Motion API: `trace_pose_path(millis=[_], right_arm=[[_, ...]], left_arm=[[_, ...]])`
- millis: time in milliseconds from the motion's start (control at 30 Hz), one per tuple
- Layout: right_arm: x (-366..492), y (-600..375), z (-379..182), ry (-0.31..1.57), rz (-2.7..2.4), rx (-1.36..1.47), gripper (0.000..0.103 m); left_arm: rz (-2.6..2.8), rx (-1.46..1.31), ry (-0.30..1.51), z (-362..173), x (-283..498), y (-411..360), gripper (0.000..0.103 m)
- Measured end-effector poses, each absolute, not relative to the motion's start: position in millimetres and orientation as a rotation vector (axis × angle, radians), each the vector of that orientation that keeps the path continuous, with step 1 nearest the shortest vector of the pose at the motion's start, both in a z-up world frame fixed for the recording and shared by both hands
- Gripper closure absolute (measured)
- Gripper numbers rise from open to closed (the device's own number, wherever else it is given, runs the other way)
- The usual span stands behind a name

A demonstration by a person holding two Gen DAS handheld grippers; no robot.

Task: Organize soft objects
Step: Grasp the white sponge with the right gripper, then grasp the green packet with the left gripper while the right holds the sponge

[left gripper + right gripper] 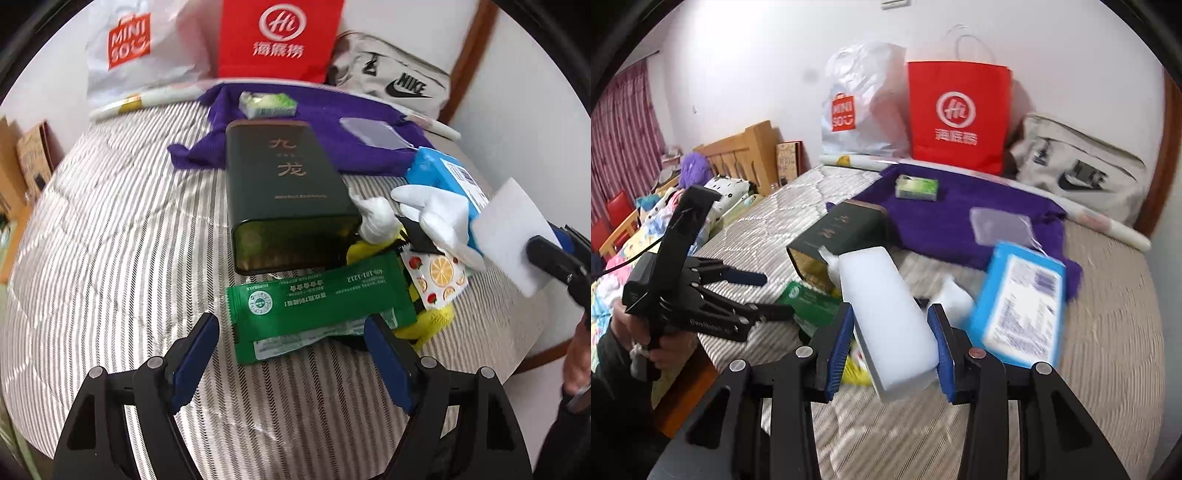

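Note:
My right gripper [891,345] is shut on a white sponge block [886,317] and holds it above the mattress; the block also shows in the left wrist view [513,240]. My left gripper [291,354] is open and empty, just in front of a green packet [317,306]. Behind the packet lies a yellow and white plush toy [436,218] under a fruit-print sachet [439,275]. A dark green tin [284,192] lies beside them. A blue tissue pack [1021,306] lies to the right. A purple cloth [945,218] carries a green-white pack [918,187] and a clear pouch [1001,225].
A white Miniso bag [857,110], a red paper bag [958,114] and a grey Nike bag [1082,166] stand against the wall at the back. Rolled white paper [147,99] lies along the mattress's far edge. A wooden bed with bedding [731,173] is to the left.

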State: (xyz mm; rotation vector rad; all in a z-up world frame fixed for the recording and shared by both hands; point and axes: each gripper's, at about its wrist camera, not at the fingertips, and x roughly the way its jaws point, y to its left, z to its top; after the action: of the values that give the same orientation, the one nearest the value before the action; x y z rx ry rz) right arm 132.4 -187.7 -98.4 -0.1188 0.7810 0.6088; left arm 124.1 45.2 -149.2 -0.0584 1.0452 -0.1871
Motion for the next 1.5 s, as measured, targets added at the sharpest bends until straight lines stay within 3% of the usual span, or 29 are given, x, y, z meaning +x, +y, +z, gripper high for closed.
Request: trace_pose_path(millis=[300,533,600,633,667,767,867,1200,1400,1500], right_arm=[[107.5,-233.5,-116.9,0.822,0.531,-0.054,0.061],[102.0,-242.4,-135.8,0.872,0.498,-0.024,0.061],[101.4,-243.5,-139.0,0.881,0.495,-0.022,0.061],[100.9,-243.6,-140.2,0.883,0.493,-0.021,0.061],[101.2,-243.8,-141.4,0.888,0.493,-0.018,0.061],[100.9,-244.6,-142.7,0.893,0.491,-0.015,0.061],[100.3,-244.6,-144.0,0.898,0.492,-0.013,0.061],[102.2,-249.2,-156.1,0.92,0.457,0.001,0.061],[103.8,-255.0,-174.4,0.934,0.413,-0.012,0.059],[103.6,-258.7,-176.3,0.919,0.425,0.024,0.057]], left_arm=[[-0.194,0.209,0.99,-169.3,117.3,27.2,0.023],[-0.177,0.267,0.943,-175.9,125.9,18.5,0.023],[-0.193,0.251,0.937,-175.3,127.9,18.3,0.034],[-0.213,0.236,0.948,-174.0,128.6,18.5,0.053],[-0.22,0.226,0.953,-173.1,128.3,18.1,0.064],[-0.216,0.212,0.945,-164.4,123.9,21.9,0.082],[-0.259,0.134,0.971,-156.4,119.2,32.0,0.093],[-0.277,-0.015,1.032,-163.1,132.3,34.4,0.095],[-0.238,-0.096,1.004,-164.8,135.9,36.7,0.09],[-0.235,-0.102,0.998,-165.2,134.5,36.8,0.095]])
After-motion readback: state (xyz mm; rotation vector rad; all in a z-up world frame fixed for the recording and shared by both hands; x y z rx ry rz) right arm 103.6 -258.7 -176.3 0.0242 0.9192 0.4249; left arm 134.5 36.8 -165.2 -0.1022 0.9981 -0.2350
